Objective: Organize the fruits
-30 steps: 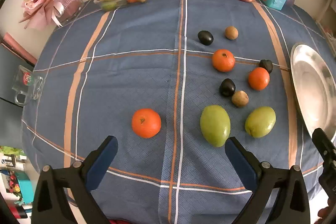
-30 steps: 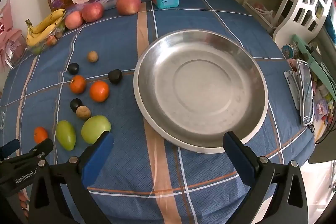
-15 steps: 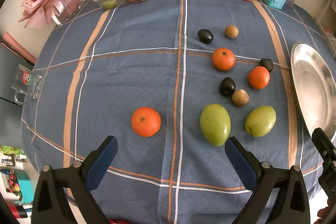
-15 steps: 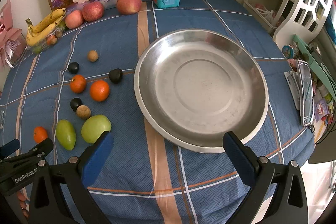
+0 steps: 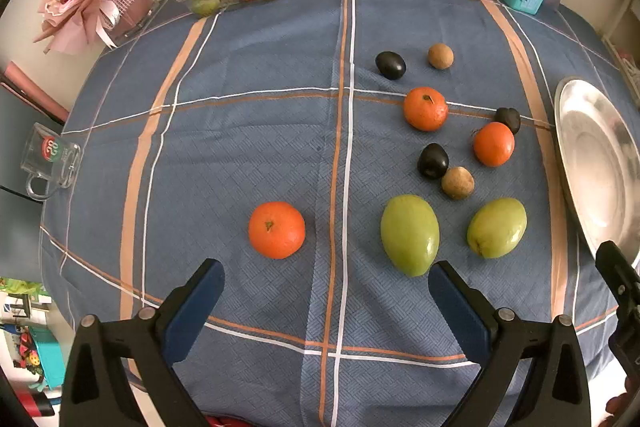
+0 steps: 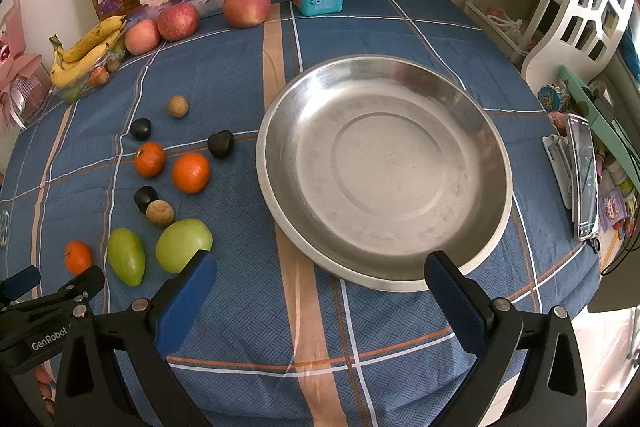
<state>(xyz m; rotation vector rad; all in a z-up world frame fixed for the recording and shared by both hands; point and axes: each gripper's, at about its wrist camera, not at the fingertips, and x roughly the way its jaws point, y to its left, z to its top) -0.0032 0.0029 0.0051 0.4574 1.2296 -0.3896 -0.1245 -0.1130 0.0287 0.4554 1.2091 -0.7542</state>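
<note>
Ten loose fruits: on the cloth-covered desk (image 5: pixel 240 147), none yet in the steel dish (image 6: pixel 384 171).
Left gripper (image 5: pixel 326 301): jaws wide, empty; nearest orange (image 5: pixel 276 229) just ahead of them, nearer the left jaw.
Right gripper (image 6: pixel 316 287): jaws wide, empty, dish rim between them.
Hazard: round fruit may roll when nudged off-centre.
Hazard: green mango (image 5: pixel 410 234) at the left gripper's right jaw could be bumped.

I see bare cloth between my left gripper (image 5: pixel 326 297) and the lone orange (image 5: pixel 276 229), while the green mango (image 5: pixel 409 235) crowds its right finger (image 5: pixel 460 311).
</note>
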